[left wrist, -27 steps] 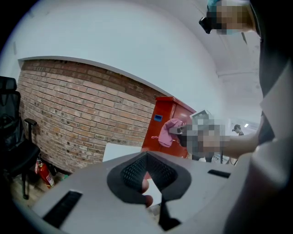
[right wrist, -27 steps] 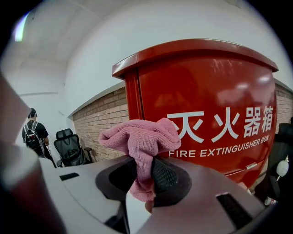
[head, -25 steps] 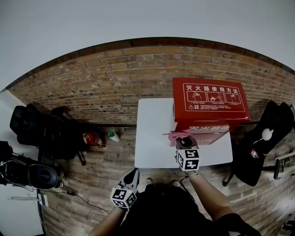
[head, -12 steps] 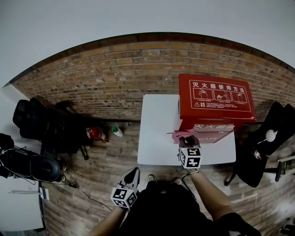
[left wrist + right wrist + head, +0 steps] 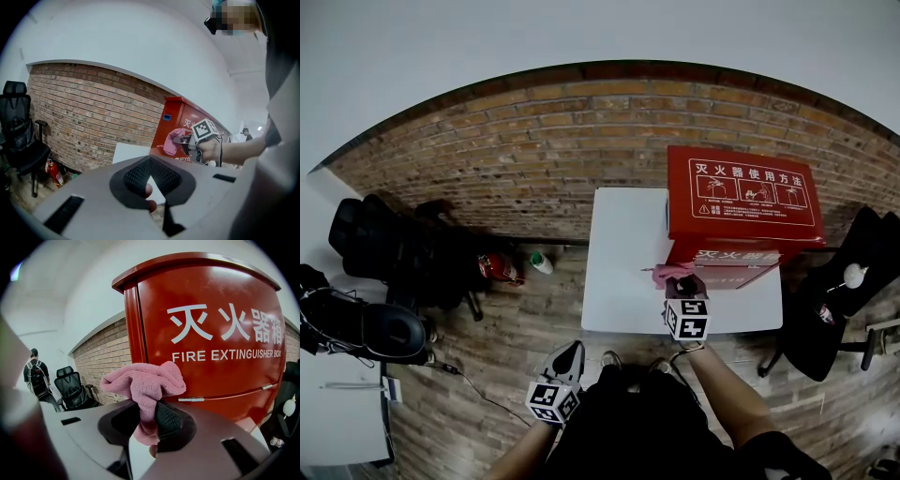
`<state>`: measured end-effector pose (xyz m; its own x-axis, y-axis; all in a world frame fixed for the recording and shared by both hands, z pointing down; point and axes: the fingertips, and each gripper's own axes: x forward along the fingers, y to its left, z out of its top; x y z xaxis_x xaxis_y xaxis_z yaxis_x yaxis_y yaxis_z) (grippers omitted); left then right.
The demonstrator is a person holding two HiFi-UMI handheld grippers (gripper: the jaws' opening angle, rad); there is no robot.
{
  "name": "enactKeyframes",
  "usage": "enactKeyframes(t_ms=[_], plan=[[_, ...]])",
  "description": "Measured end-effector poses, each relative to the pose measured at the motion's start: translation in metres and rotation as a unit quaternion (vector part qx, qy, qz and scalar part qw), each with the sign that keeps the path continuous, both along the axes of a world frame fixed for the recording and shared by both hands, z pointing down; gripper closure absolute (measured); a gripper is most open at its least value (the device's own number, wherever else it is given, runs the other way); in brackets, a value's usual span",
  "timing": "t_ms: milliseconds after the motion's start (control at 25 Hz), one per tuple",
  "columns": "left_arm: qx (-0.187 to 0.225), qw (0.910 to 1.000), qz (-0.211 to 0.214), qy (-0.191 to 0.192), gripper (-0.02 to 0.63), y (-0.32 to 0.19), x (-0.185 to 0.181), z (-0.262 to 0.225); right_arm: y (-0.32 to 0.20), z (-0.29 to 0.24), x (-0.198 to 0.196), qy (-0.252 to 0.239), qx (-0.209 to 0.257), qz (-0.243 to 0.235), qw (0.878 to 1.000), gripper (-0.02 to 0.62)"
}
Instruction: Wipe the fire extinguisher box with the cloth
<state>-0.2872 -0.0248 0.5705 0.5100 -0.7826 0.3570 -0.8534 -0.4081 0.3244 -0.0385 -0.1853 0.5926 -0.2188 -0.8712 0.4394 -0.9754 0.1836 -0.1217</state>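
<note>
You hold a cloth (image 5: pixel 145 380) of pink looped fabric, matt and rough. Your right gripper (image 5: pixel 148 416) has matt black ribbed pads (image 5: pixel 172 420) set in a smooth, matt grey shell that looks like plastic. The fire extinguisher box (image 5: pixel 211 324) looks like red painted metal, smooth and glossy. The surface (image 5: pixel 623 272) is smooth, matt white. The wall (image 5: pixel 534 159) is rough brick. The floor (image 5: pixel 516 328) shows wood-look planks.

A white table (image 5: pixel 623 272) stands by a brick wall (image 5: pixel 534 159) on a plank floor (image 5: pixel 525 328). To its left are black chairs (image 5: pixel 384 253) – then a red extinguisher (image 5: pixel 495 268) and a green-capped bottle (image 5: pixel 541 263) near each other. Another dark chair (image 5: pixel 825 309) stands right of it
</note>
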Motion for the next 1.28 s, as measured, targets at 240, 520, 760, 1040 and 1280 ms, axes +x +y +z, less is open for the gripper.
enactKeyframes(t_ms=[240,520,760,1040,1280], plan=[[-0.001,1.0,-0.004,0.0,0.589,0.001,0.0,0.004,0.0,0.005,0.0,0.003,0.0,0.002,1.0,0.502],[-0.004,1.0,-0.008,-0.001,0.589,0.0,0.001,0.005,0.003,0.014,0.001,0.004,-0.005,0.014,1.0,0.502],[-0.006,0.9999,-0.012,-0.006,0.589,0.001,-0.001,0.01,0.004,0.042,0.006,-0.017,-0.045,0.023,0.999,0.502],[-0.011,0.9997,-0.02,-0.009,0.589,0.003,-0.004,0.012,0.004,0.06,0.006,-0.011,-0.06,0.017,0.998,0.502],[-0.014,0.9995,-0.024,-0.012,0.589,0.007,-0.007,0.013,0.001,0.075,0.001,-0.002,-0.067,0.008,0.998,0.502]])
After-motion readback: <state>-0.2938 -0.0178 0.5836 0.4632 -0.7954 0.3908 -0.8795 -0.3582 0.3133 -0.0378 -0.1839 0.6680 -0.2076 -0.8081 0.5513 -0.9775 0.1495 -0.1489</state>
